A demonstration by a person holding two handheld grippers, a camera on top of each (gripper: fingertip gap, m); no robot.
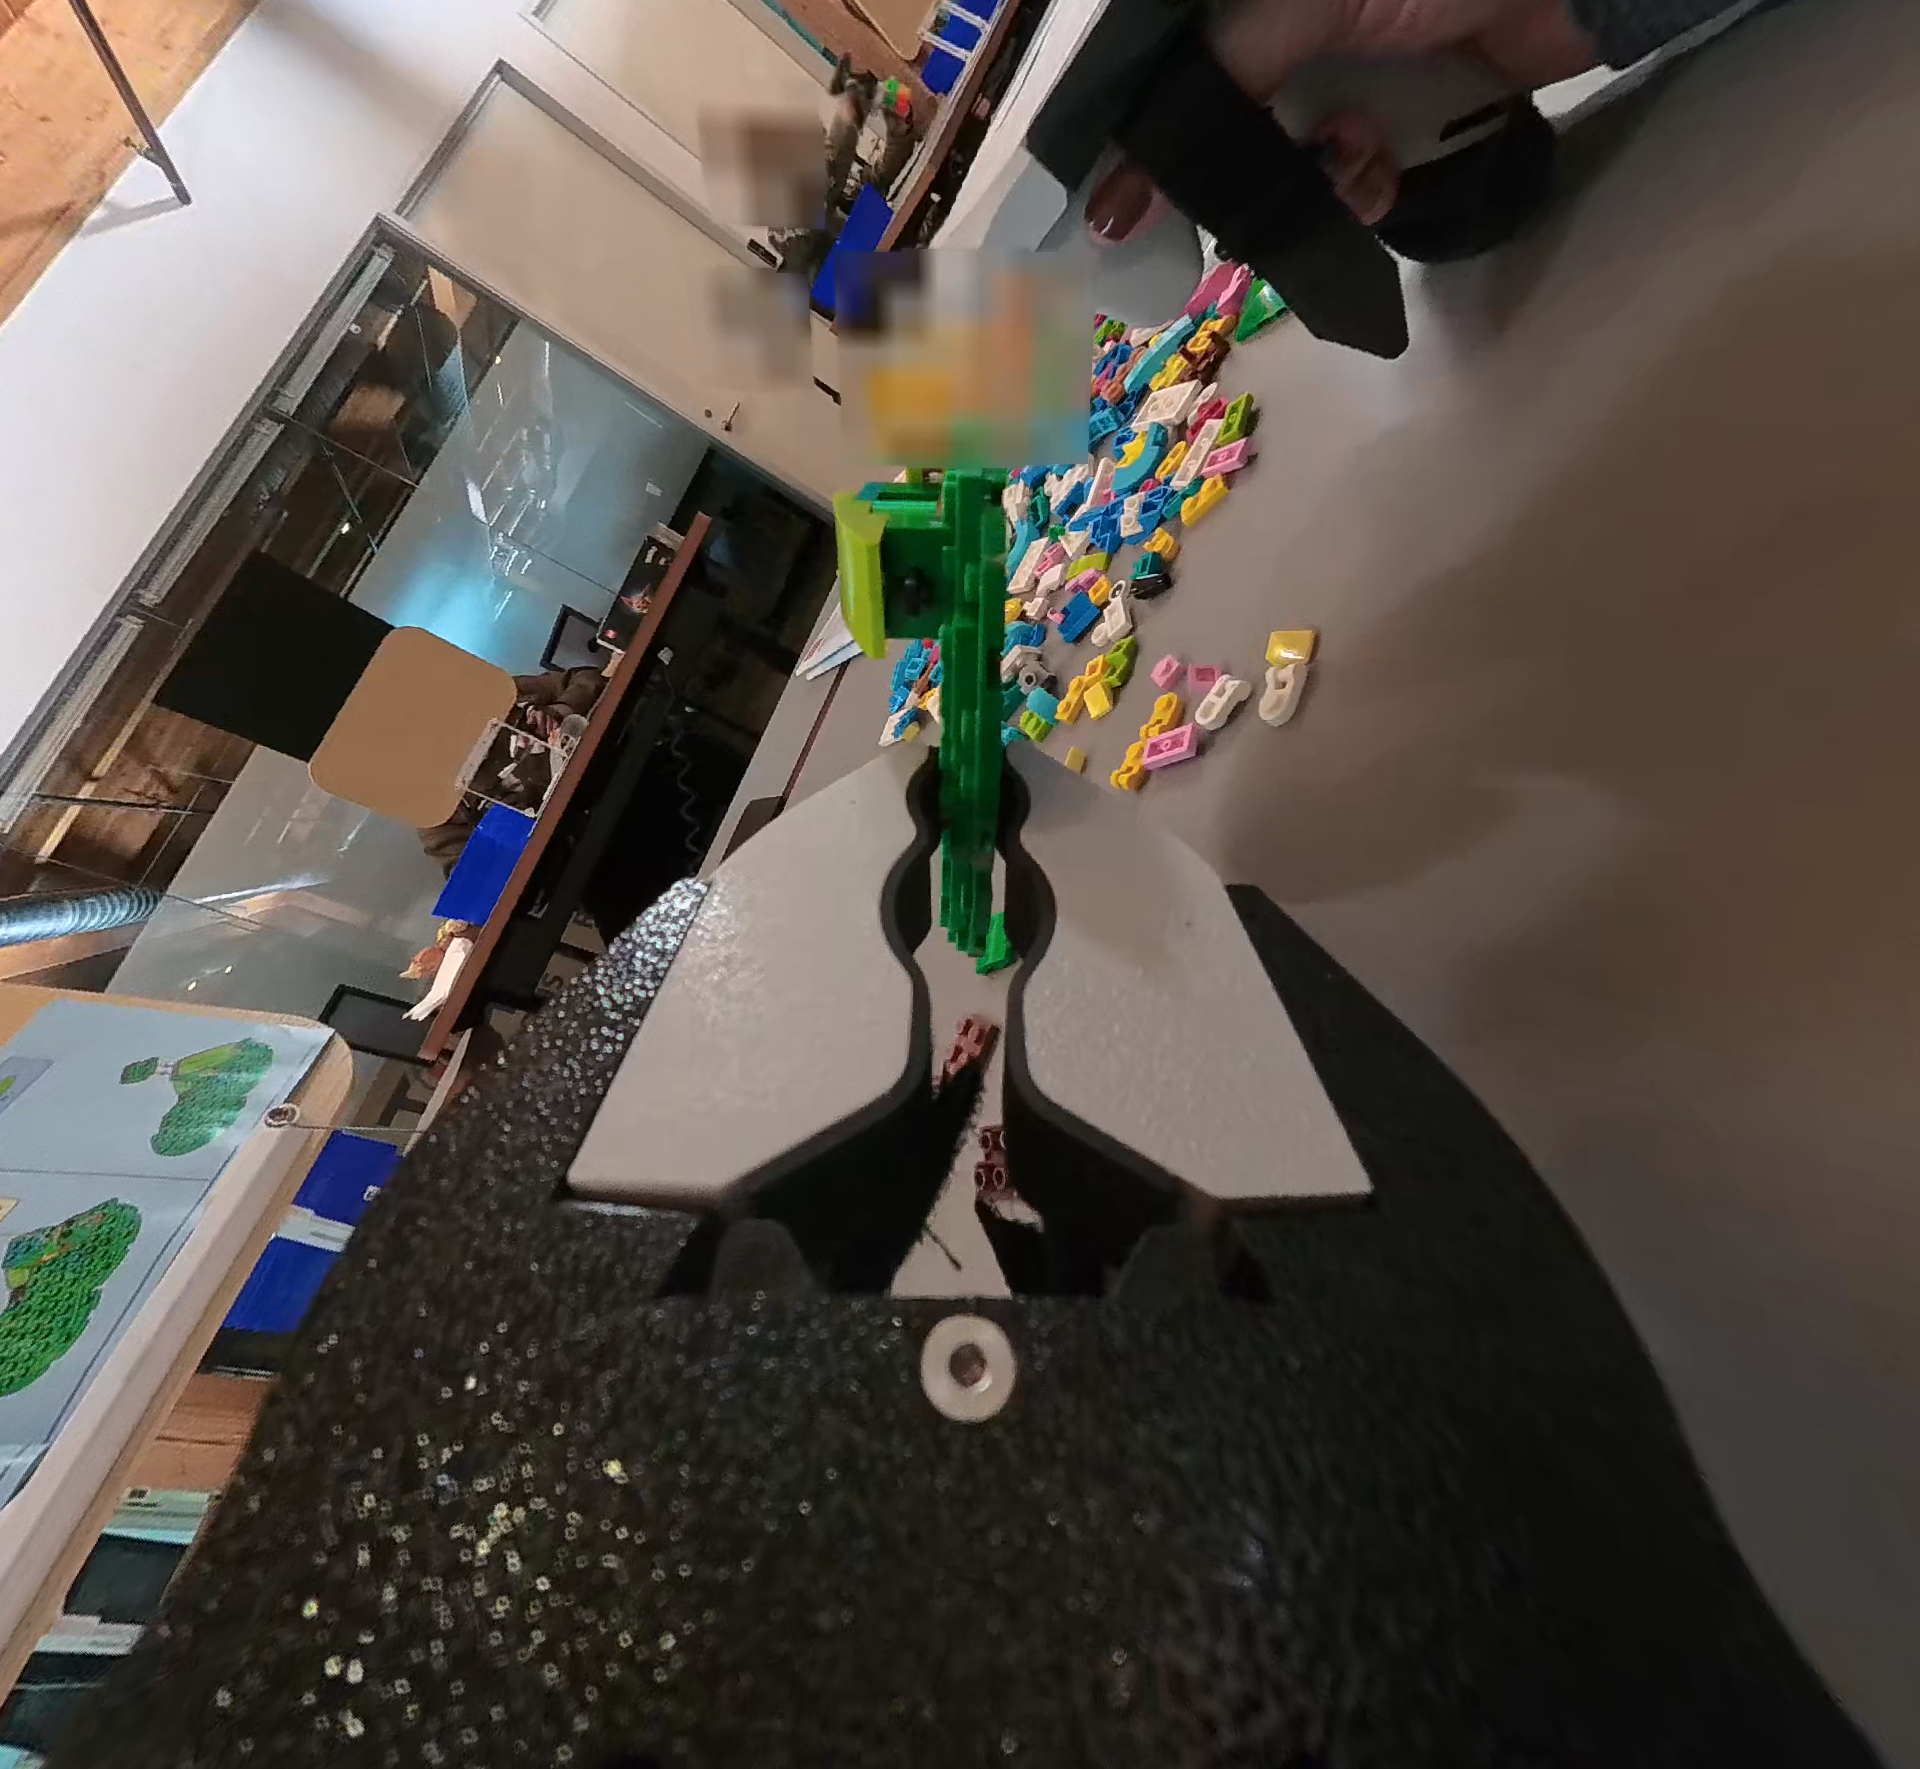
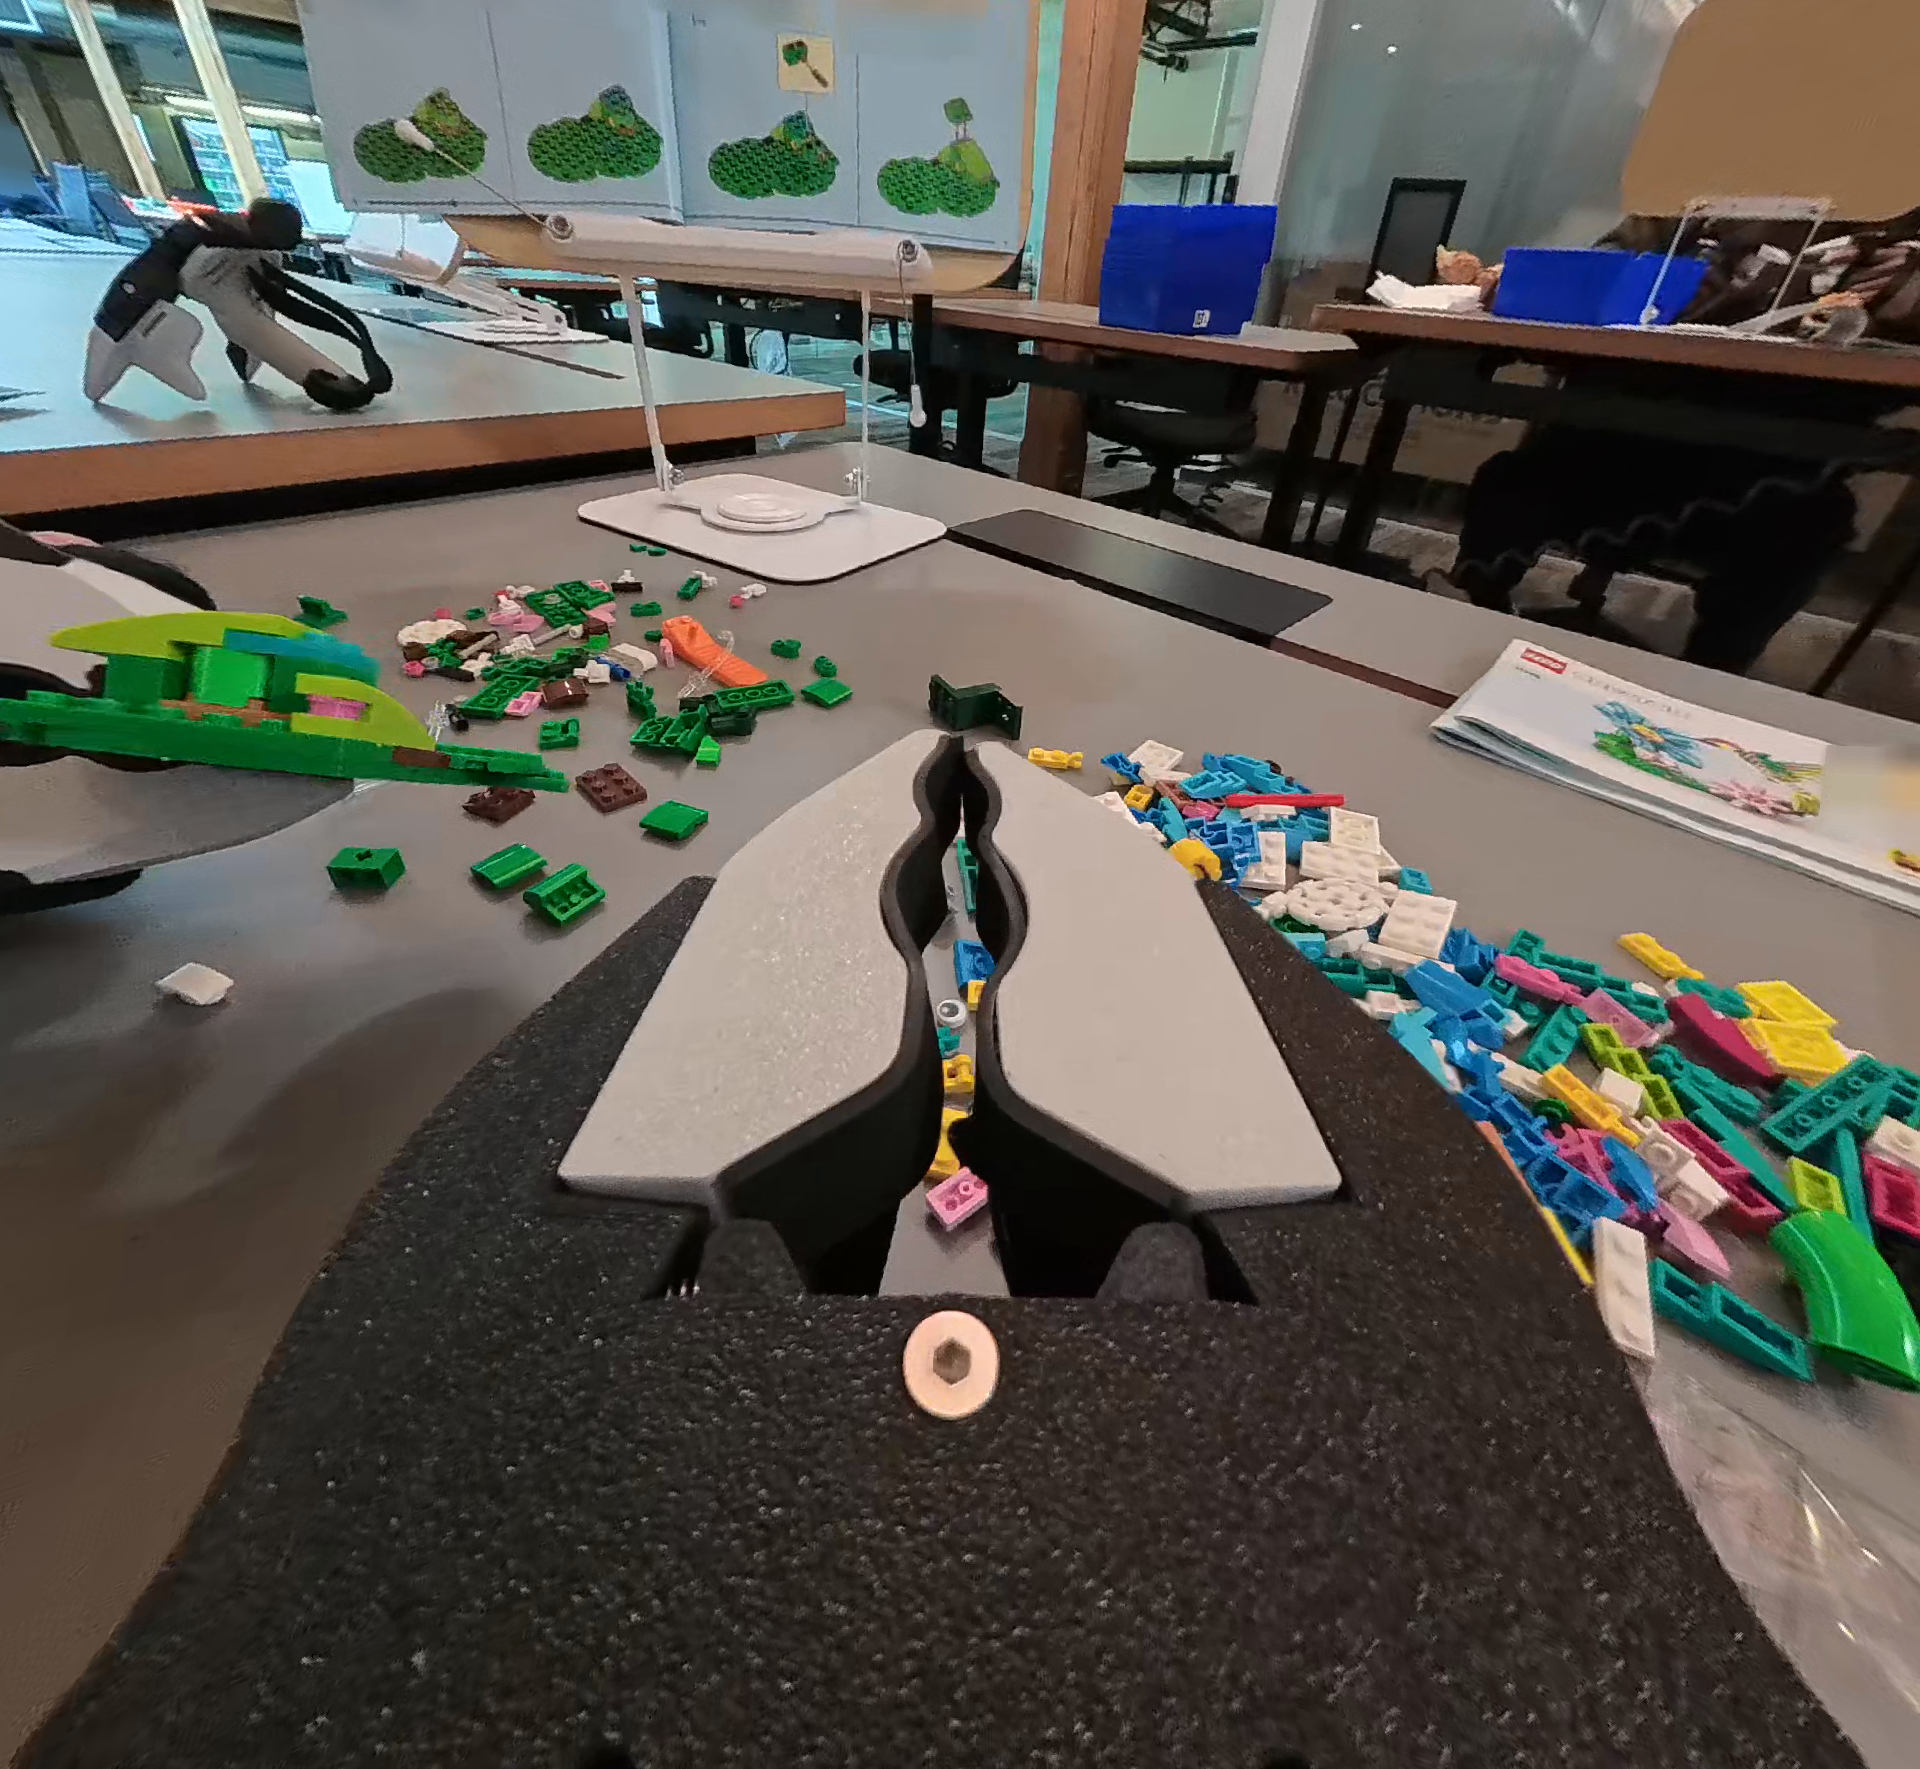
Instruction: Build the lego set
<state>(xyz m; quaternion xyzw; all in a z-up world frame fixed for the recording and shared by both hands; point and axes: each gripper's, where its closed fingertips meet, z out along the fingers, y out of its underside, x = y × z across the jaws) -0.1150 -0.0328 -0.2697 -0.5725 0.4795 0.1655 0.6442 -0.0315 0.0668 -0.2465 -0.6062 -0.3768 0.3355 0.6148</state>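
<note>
My left gripper [image 1: 971,774] is shut on the green Lego build [image 1: 971,639], seen edge-on and held off the grey table [image 1: 1558,784]. In the right wrist view the same build [image 2: 260,711] is a flat green base with lime slopes and a few teal and pink bricks, held at the far left above the table by a grey finger [image 2: 125,815] of the left gripper. My right gripper [image 2: 961,748] is shut with nothing between its jaws, above the table. A dark green bracket piece [image 2: 971,703] lies just beyond its tips.
Loose green and brown bricks [image 2: 623,691] with an orange brick separator [image 2: 717,654] lie ahead left. A mixed colourful pile [image 2: 1507,1023] lies to the right. An instruction page on a stand [image 2: 675,109] is behind, a booklet [image 2: 1662,763] at far right, a plastic bag [image 2: 1818,1532] near right. Across from one pair of fingers to the other is roughly 15 cm.
</note>
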